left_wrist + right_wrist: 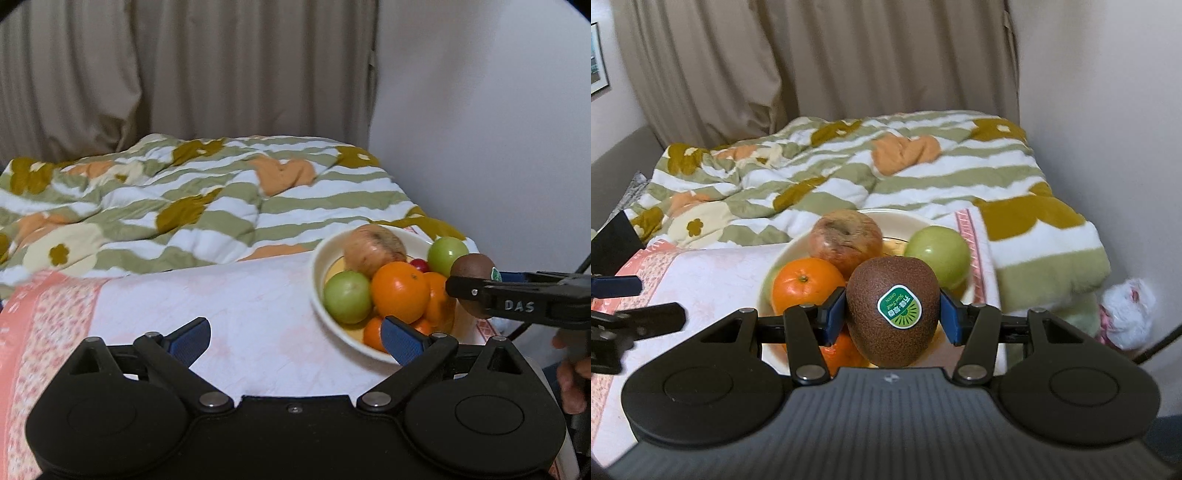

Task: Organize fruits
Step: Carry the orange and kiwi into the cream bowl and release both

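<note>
The kiwi (893, 312), brown with a green sticker facing the camera, sits between the blue pads of the right hand-held gripper (893, 314); both pads press on its sides, so this hand-held gripper is clamped on the fruit. In the left wrist view the kiwi (472, 267) hangs just above the right rim of the bowl (317, 273), clear of the fruit inside.

The cream bowl holds a reddish apple (846, 238) at the back, a green apple (938, 253) at the right, a second green apple (348, 297) at the left, a large orange (400, 291) in the middle, smaller oranges below it, and a small red fruit (419, 264).

The left hand-held gripper (295, 338) stands wide open and empty, low and left of the bowl.

The bowl rests on a pink-and-white cloth (240, 314) on a bed. A striped, flowered blanket (207, 206) lies behind it, a beige curtain (184, 74) beyond.
</note>
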